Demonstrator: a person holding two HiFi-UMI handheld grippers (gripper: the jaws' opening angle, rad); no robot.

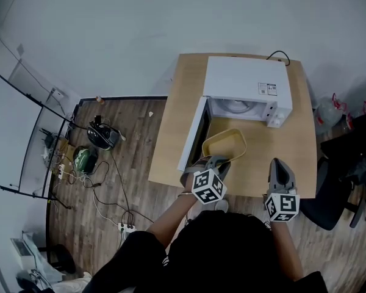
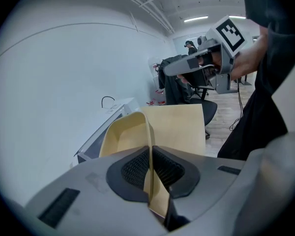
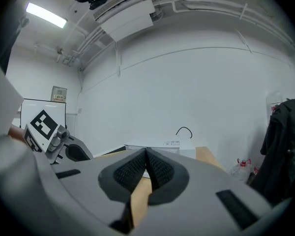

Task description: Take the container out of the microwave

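Yellow plastic: our left gripper (image 1: 215, 162) pinches the one container (image 1: 224, 144) before the one microwave (image 1: 244, 81); our right gripper (image 1: 280, 165) is closed, empty.

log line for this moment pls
left gripper: shut on container rim | container: outside microwave, over table | right gripper: shut, empty | door: open

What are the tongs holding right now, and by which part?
The left tongs are pinching the yellow container by its thin upright wall at the rim. The right tongs are shut on nothing.
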